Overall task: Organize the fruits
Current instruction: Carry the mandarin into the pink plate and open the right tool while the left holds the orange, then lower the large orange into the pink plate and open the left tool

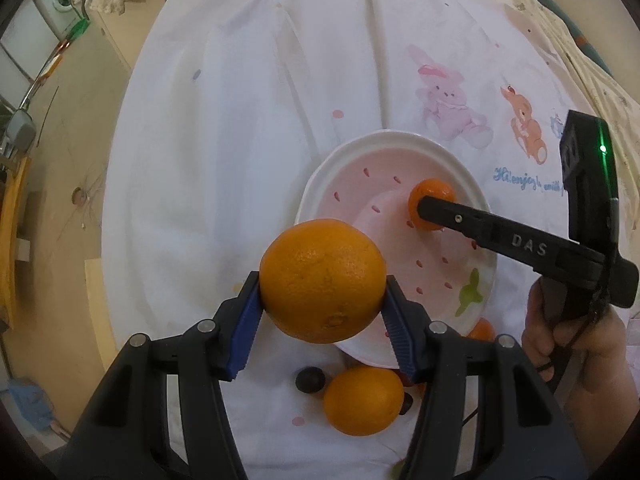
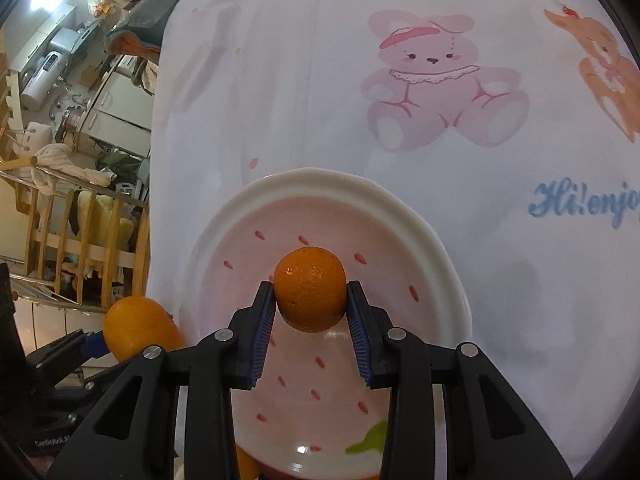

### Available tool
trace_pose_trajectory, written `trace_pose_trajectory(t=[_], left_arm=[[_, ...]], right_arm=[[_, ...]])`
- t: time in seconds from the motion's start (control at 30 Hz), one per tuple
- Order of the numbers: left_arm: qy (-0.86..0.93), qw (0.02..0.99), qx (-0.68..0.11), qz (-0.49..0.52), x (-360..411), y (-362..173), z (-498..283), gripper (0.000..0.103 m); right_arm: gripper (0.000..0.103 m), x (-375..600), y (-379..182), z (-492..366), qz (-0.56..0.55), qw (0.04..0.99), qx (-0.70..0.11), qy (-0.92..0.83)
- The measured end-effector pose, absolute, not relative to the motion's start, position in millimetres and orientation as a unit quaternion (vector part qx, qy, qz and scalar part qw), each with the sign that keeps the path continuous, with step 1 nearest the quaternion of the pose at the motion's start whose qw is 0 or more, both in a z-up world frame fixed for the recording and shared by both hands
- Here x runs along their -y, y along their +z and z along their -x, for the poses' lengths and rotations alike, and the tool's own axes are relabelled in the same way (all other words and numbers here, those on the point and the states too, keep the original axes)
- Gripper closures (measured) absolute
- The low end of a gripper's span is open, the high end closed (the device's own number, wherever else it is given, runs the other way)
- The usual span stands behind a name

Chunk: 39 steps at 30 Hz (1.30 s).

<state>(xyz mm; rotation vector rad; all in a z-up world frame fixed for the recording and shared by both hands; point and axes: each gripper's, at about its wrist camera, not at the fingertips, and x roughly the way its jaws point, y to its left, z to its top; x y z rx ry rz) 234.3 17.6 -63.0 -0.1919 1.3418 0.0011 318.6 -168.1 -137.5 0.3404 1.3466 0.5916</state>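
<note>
My left gripper (image 1: 323, 292) is shut on a large orange (image 1: 322, 280), held above the near left rim of the pink strawberry plate (image 1: 400, 138). That same large orange (image 2: 136, 332) shows at the lower left of the right wrist view. My right gripper (image 2: 310, 300) is shut on a small tangerine (image 2: 310, 289), hanging over the plate (image 2: 320, 184). From the left wrist view the tangerine (image 1: 434, 192) sits at the tip of the right gripper's black finger (image 1: 480, 224), over the plate's middle.
On the white cartoon-print cloth (image 1: 240, 120) near the plate lie another orange (image 1: 363, 400), a dark round fruit (image 1: 310, 379) and a small orange fruit (image 1: 484, 330) by the plate's rim. A hand (image 1: 580, 360) holds the right gripper. The table edge drops off at left.
</note>
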Motion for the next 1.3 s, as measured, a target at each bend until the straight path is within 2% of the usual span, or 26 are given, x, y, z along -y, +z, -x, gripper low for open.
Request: trace_pose_trajectory(t=[0.1, 0.2, 0.23, 0.3, 0.37, 0.67, 0.83, 1.0, 1.3], left_arm=[[0.002, 0.779, -0.62, 0.089, -16.7, -63.6, -235.7, 0.049], [0.001, 0.78, -0.62, 0.087, -15.6, -63.7, -235.6, 0.049], [0.001, 0.78, -0.62, 0.086, -15.1, -64.0, -235.4, 0.049], [0.002, 0.78, -0.62, 0.083, -14.5, -64.6, -234.9, 0.049], [0.001, 0.78, -0.62, 0.082, -13.3, -65.2, -234.5, 0.049], [-0.002, 0.784, -0.615, 0.087, -12.2, -63.8, -237.8, 0.049], [-0.014, 0.777, -0.621, 0.103, -5.8, -67.1, -250.0, 0.049], [-0.023, 0.765, -0.631, 0.126, 4.9, -78.9, -267.4, 0.049], [-0.028, 0.755, -0.64, 0.139, 23.4, -100.0, -302.1, 0.049]], right_arm=[[0.065, 170.0, -139.4, -322.8, -0.158, 0.729, -0.609, 0.27], [0.06, 172.7, -137.4, -321.9, -0.152, 0.73, -0.611, 0.265], [0.058, 172.9, -135.2, -319.9, -0.141, 0.733, -0.612, 0.262], [0.044, 174.1, -131.6, -320.1, -0.132, 0.738, -0.61, 0.256], [0.039, 180.0, -126.1, -319.3, -0.14, 0.742, -0.604, 0.254], [0.039, 211.0, -94.0, -307.6, -0.165, 0.76, -0.588, 0.223], [0.02, 238.9, -72.6, -285.8, -0.172, 0.78, -0.572, 0.184], [0.02, 264.3, -60.3, -261.2, -0.183, 0.791, -0.564, 0.151], [0.019, 299.9, -70.9, -238.0, -0.235, 0.775, -0.574, 0.122]])
